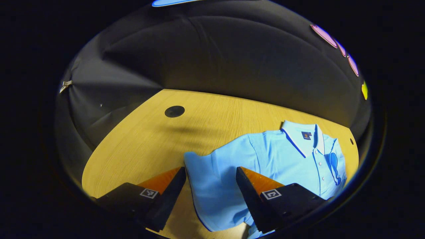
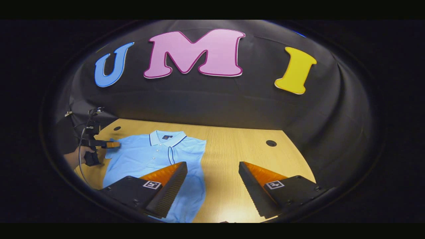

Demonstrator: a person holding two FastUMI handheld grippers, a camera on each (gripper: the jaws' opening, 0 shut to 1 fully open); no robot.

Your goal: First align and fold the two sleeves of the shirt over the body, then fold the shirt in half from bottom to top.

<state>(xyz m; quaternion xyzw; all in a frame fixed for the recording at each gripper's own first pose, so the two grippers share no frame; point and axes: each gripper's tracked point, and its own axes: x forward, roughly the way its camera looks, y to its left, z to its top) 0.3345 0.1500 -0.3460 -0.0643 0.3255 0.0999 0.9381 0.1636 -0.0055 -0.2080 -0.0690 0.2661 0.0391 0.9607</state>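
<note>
Polo shirt [image 1: 265, 156], light blue with a white-edged collar and a buttoned placket, lies face up on the wooden surface [image 1: 139, 142] in the left gripper view. Its collar points toward the far edge by the black cloth wall [image 1: 212, 56]. One short sleeve [image 1: 206, 172] spreads flat toward the camera. The left tongs [image 1: 211, 174] stand wide open, hovering over that sleeve: one finger sits above bare wood just beside the sleeve's edge, the other above the cloth of the body. Nothing is held between them. A round dark hole [image 1: 174, 111] marks the wood, well apart from the shirt.

In the right gripper view the same shirt [image 2: 149, 159] lies at the left part of the surface [image 2: 232, 156], collar toward the wall. The right tongs [image 2: 212, 171] are also wide open and empty, one finger over the shirt's near side, the other over bare wood. Farther off, at the shirt's far sleeve, a hand [image 2: 76, 156] holds the other gripper; its tip is at the sleeve's edge, though it is too small to tell whether it touches the cloth. Another dark hole [image 2: 271, 143] sits in the wood to the right.
</note>
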